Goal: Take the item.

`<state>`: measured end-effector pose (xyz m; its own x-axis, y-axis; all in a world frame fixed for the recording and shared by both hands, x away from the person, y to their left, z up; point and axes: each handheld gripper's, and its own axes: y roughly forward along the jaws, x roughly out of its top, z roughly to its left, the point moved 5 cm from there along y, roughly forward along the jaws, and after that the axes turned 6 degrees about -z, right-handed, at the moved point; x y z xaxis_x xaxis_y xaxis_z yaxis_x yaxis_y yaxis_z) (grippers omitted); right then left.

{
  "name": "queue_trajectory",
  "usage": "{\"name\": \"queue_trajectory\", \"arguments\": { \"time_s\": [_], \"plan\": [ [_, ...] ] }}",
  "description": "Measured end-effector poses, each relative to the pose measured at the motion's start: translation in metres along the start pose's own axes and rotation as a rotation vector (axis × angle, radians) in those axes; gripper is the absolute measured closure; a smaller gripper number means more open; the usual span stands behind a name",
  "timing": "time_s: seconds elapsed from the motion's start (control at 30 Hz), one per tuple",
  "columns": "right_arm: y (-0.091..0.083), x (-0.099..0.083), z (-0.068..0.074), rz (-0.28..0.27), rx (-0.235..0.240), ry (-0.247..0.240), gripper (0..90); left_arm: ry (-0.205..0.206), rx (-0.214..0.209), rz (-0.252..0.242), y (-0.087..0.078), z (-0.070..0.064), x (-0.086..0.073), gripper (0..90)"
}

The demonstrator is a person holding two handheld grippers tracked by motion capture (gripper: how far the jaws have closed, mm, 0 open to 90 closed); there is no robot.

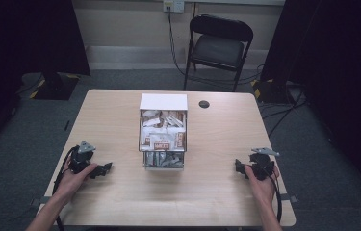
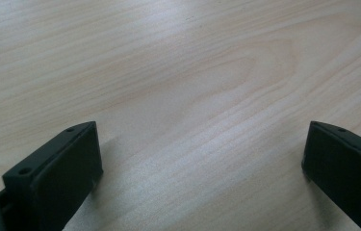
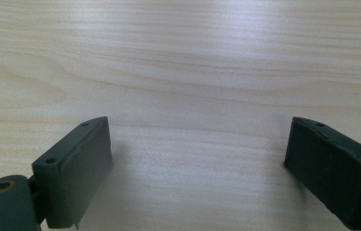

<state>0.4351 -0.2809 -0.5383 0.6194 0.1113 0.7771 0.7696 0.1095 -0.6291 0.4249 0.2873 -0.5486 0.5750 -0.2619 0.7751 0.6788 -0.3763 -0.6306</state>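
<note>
I see a pale wooden counter [image 1: 120,125] with a clear box [image 1: 163,139] standing at its middle, between my two grippers and well apart from both. The box has a white lid [image 1: 163,101] at its far end and is packed with small packets [image 1: 161,137], white and brown-orange ones above and more of them in the lower part nearest me; I cannot read their labels.

My left gripper [image 1: 105,169] rests on the counter near the left front edge, held by the left hand [image 1: 74,179], with its fingers pointing toward the box. In the left gripper view its fingers [image 2: 58,168] stand wide apart with bare wood grain between them, holding nothing.

My right gripper [image 1: 238,167] rests near the right front edge in the right hand [image 1: 261,180], a grey plate [image 1: 264,152] on top of it. In the right gripper view its fingers [image 3: 74,163] are also spread wide over bare wood, empty.

A small dark round disc [image 1: 204,104] sits in the counter's far side, just right of the lid. Beyond the counter a black folding chair [image 1: 219,45] stands against the wall, with cables [image 1: 175,53] running down to the grey carpet.
</note>
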Motion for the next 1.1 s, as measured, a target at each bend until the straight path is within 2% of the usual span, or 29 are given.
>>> {"name": "queue_trajectory", "arguments": {
  "time_s": [0.5, 0.73, 1.1],
  "plan": [
    [-0.0002, 0.0009, 0.0015, -0.005, 0.009, -0.011, 12.1, 0.000, 0.000, 0.000, 0.0000, 0.0000, 0.0000, 0.0],
    [-0.0013, 0.0022, 0.0057, -0.009, 0.035, -0.023, 17.7, -0.001, 0.000, 0.000, 0.0000, 0.0000, 0.0000, 0.0],
    [-0.0062, 0.0072, 0.0081, -0.036, 0.059, -0.023, 20.8, -0.001, 0.000, 0.000, 0.0000, 0.0000, 0.0000, 0.0]
  ]
}}
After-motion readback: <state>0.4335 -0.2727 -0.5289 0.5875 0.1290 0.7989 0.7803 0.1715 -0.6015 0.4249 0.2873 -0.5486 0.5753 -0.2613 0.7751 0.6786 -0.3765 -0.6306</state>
